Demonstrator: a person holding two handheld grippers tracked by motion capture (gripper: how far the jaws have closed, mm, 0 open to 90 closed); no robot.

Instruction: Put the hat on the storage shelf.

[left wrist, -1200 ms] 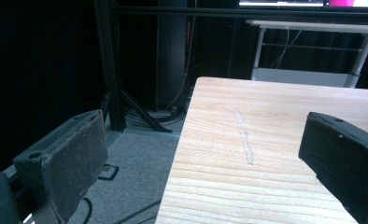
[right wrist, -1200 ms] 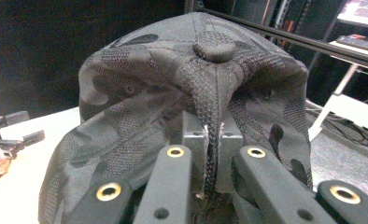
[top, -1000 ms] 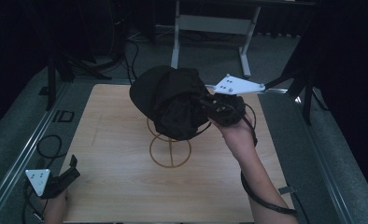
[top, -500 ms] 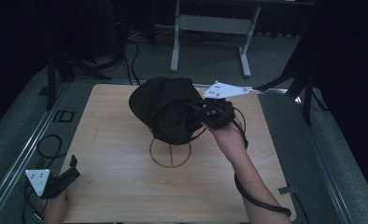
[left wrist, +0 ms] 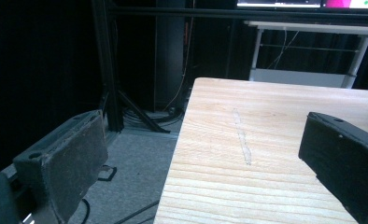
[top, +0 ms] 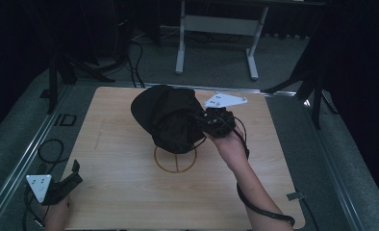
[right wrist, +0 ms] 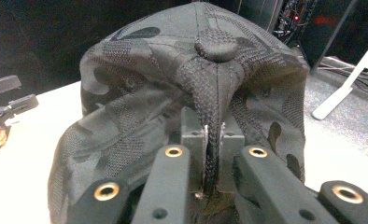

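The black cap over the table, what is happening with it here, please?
A person holds a tool in each hand. The right tool is shut on a fold of the black cap near its top button and holds it up above the round stand on the wooden table. The left tool rests open at the near left corner of the table, gripping nothing.

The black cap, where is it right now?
In the high view the black cap is near the middle of the wooden table, above the ring-shaped stand base, with a fold pinched in the right gripper.
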